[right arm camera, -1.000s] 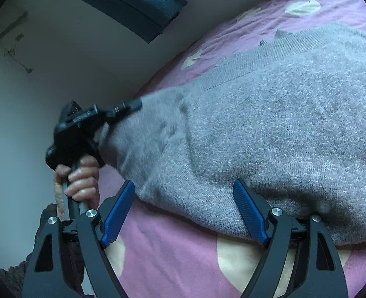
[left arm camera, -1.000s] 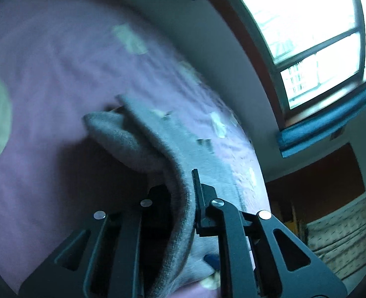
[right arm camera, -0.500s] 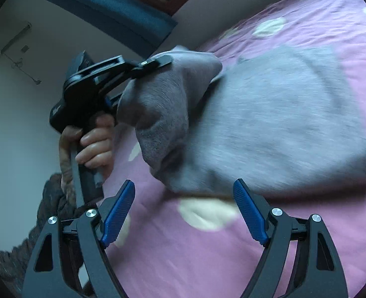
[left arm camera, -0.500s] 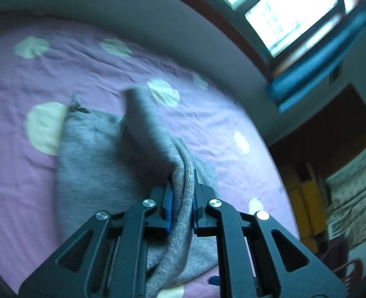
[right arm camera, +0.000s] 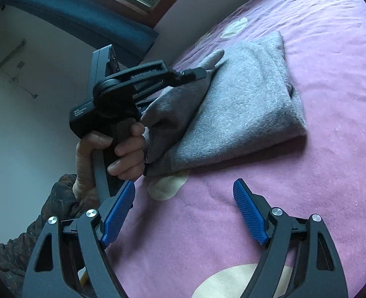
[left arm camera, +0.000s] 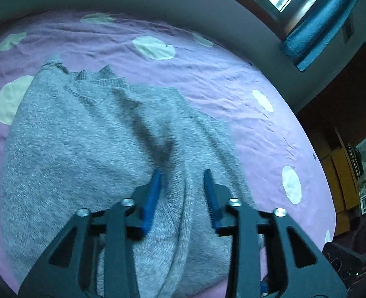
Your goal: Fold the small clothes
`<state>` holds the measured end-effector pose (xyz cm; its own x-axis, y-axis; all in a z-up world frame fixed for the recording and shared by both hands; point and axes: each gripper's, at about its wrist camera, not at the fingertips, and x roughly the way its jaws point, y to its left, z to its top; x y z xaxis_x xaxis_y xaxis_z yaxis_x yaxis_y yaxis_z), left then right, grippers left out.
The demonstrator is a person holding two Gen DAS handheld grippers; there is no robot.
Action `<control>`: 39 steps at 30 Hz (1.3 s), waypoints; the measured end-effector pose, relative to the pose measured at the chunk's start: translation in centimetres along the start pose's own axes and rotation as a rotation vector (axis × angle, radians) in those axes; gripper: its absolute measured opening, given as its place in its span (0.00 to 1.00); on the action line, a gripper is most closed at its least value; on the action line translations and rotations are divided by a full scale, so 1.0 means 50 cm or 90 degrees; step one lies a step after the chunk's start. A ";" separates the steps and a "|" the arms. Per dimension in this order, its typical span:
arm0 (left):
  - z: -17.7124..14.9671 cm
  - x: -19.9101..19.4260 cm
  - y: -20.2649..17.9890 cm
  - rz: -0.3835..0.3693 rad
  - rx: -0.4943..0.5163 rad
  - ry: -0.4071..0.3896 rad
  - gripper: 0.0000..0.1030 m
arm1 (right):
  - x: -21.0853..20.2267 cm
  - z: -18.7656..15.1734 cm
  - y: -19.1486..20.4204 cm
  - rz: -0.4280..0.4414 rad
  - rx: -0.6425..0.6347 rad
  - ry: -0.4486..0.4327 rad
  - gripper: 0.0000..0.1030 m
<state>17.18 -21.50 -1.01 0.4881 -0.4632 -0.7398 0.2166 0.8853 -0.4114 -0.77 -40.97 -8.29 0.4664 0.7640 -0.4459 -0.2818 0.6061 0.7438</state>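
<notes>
My left tongs (left arm camera: 182,188) are released, fingers spread over a fold of the grey sweater (left arm camera: 88,149), which lies folded on the purple bed (right arm camera: 331,99). My right tongs (right arm camera: 184,213) gape wide over bare sheet, near the sweater, holding nothing.

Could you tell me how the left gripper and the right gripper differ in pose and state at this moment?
The left gripper sits over the grey knitted sweater, a ridge of knit between its parted blue pads; the right gripper hangs over bare pink dotted bedsheet, apart from the sweater. The left gripper's gap is narrower; the right gripper's is wide. Both are open and grip nothing.
</notes>
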 end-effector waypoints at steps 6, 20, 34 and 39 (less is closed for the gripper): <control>-0.021 -0.027 -0.049 0.003 0.039 -0.012 0.54 | -0.003 -0.001 -0.010 0.014 0.011 -0.005 0.78; -0.066 -0.116 -0.032 0.033 0.054 -0.043 0.64 | 0.004 -0.001 -0.002 -0.004 -0.004 -0.004 0.78; -0.167 -0.250 0.106 0.047 0.055 -0.099 0.79 | 0.021 -0.005 0.012 -0.058 -0.019 0.014 0.78; -0.222 -0.262 0.147 0.052 0.072 -0.080 0.79 | 0.002 0.014 0.027 -0.041 0.014 0.014 0.78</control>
<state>2.98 -9.39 -0.25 0.6083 -0.3874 -0.6927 0.2628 0.9219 -0.2848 -0.52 -40.23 -6.99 0.4650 0.7279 -0.5040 -0.2329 0.6498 0.7236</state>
